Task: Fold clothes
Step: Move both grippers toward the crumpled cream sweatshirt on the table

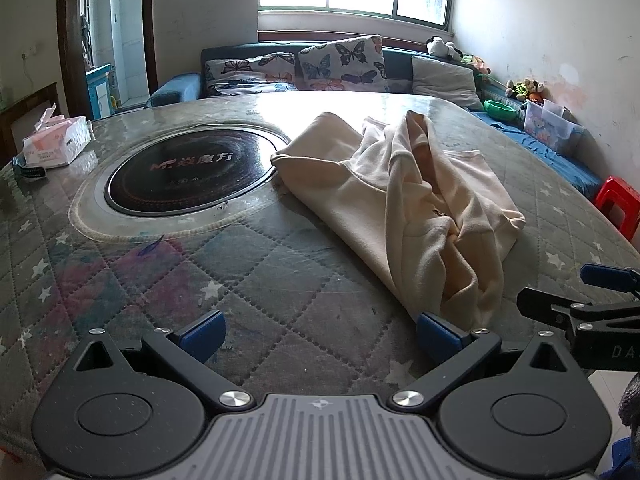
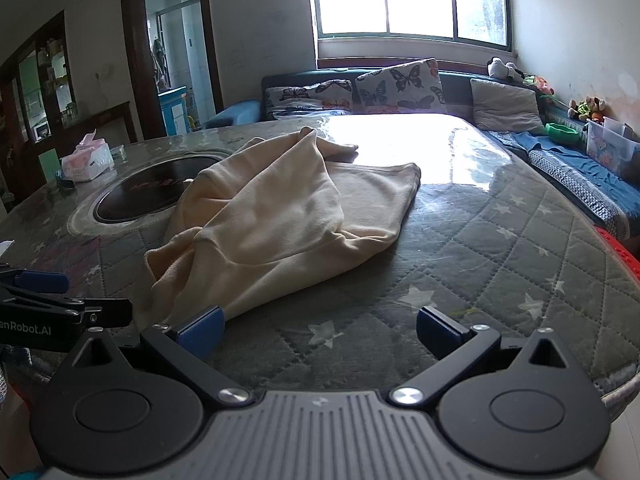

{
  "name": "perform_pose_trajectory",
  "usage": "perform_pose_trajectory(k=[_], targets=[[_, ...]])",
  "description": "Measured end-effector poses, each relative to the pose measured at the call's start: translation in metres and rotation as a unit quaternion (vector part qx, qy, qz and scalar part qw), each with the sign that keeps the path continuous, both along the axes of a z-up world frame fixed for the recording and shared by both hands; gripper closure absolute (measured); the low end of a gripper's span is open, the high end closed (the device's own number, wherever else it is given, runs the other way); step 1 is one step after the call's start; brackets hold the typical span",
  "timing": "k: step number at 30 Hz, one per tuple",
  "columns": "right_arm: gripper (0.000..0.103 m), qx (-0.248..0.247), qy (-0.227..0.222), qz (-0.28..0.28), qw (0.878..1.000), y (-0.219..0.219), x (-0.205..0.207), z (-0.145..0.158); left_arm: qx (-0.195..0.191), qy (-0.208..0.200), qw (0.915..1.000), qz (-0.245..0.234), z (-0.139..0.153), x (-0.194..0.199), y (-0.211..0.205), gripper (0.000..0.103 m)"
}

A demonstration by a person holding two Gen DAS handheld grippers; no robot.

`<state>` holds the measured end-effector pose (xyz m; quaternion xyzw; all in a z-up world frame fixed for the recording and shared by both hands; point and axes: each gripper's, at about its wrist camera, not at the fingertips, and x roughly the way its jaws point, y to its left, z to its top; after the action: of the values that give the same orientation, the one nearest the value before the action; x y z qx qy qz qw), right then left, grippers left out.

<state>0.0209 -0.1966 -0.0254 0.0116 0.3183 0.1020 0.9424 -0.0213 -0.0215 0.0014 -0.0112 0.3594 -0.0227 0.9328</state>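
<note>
A cream garment (image 1: 404, 200) lies crumpled in a loose heap on the quilted table cover (image 1: 260, 272); it also shows in the right wrist view (image 2: 276, 216). My left gripper (image 1: 320, 334) is open and empty just in front of the garment's near end, its right pad (image 1: 438, 334) close to the cloth's edge. My right gripper (image 2: 320, 332) is open and empty, its left pad (image 2: 200, 330) close to the garment's near corner. Each gripper shows at the edge of the other's view.
A round black induction hob (image 1: 188, 172) is set into the table left of the garment. A tissue pack (image 1: 56, 142) sits at the far left. A sofa with butterfly cushions (image 1: 300, 68) stands behind the table. A red stool (image 1: 618, 204) stands to the right.
</note>
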Motion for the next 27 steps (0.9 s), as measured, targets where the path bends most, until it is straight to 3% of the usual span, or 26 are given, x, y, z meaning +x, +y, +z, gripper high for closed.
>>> perform_pose_trajectory(k=[27], targets=[[0.0, 0.001, 0.0, 0.013, 1.0, 0.007, 0.018, 0.007, -0.003, 0.003, 0.9999, -0.013, 0.009, 0.019, -0.002, 0.0]])
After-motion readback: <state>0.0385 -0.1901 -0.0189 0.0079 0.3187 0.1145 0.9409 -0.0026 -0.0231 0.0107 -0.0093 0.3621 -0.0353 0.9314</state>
